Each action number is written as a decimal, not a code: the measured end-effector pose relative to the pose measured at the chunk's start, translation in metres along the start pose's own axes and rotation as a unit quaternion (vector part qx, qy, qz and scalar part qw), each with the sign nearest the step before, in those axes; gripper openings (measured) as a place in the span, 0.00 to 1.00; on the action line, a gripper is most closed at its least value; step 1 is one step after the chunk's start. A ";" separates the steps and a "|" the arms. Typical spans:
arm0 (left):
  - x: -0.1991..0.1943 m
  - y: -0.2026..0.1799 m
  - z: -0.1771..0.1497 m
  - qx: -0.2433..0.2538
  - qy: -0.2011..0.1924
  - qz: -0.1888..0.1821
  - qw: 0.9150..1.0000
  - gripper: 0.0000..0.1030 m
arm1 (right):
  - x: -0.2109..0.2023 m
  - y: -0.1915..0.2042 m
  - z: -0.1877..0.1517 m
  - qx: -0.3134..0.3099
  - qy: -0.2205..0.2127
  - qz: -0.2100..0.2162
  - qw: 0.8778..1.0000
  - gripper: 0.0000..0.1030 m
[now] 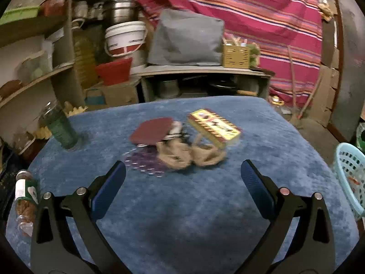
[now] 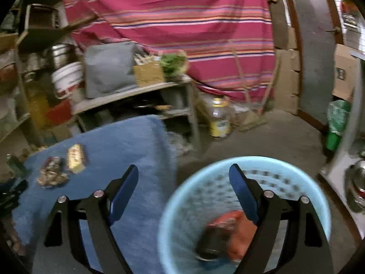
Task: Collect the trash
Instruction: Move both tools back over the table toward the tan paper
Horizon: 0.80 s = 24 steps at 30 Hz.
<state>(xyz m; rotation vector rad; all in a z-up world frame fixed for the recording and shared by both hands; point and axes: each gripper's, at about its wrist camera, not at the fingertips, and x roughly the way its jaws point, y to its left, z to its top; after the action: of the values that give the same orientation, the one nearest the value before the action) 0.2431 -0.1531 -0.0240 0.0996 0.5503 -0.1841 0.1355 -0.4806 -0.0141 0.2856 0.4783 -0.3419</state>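
Blue pile, that's the cloth over the table [image 1: 182, 217], and everything here gets placed against the trash pile in its middle. Nearest in, the left gripper [image 1: 182, 182] hangs spread wide, nothing between its pads, nothing touched, just bare cloth under it. Straight ahead of it, and near, lies the pile: crumpled brown paper [image 1: 191, 155] closest to the fingers, a purple bubbled sheet [image 1: 143, 163] touching the paper on its left, a dark red flat piece [image 1: 151, 130] just behind. Beyond the paper and a little right, the yellow carton [image 1: 214, 125] sits tilted, its long axis running from near-right to far-left across the gripper's line of approach.

Over to the right gripper [image 2: 183, 183]: also released, jaws wide, holding nothing, and it hovers above the pale blue basket [image 2: 182, 196], well right of the pile and off the table's edge. Inside the basket, blurred, an orange-red wrapper [image 2: 237, 226] and something dark and round I can't name.

So the left is the nearer arm by a long way; my call is it goes forward and down onto the brown paper, closing across the crumple.

Left of the pile, a green bottle [image 1: 60, 129] stands upright; far behind, a striped red cloth [image 1: 251, 22].
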 end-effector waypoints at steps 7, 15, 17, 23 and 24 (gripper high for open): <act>0.036 0.031 0.001 -0.025 0.043 0.001 0.999 0.95 | 0.025 0.077 -0.009 -0.057 0.015 0.038 0.998 0.78; 0.059 0.026 0.013 -0.007 0.038 0.005 0.999 0.95 | 0.058 0.136 -0.018 -0.094 0.045 0.059 0.993 0.78; 0.064 0.027 0.014 -0.011 0.039 0.018 0.999 0.95 | 0.066 0.142 -0.018 -0.091 0.052 0.060 0.993 0.79; 0.087 0.035 0.012 -0.033 0.070 0.011 0.997 0.94 | 0.084 0.146 -0.018 -0.093 0.060 0.047 0.993 0.90; 0.091 0.034 0.011 -0.034 0.081 0.000 0.996 0.94 | 0.086 0.146 -0.018 -0.094 0.061 0.045 0.993 0.91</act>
<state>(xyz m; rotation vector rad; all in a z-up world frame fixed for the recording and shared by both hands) 0.3318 -0.1349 -0.0618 0.0491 0.7168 -0.1575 0.2561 -0.3635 -0.0447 0.1446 0.6114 -0.1900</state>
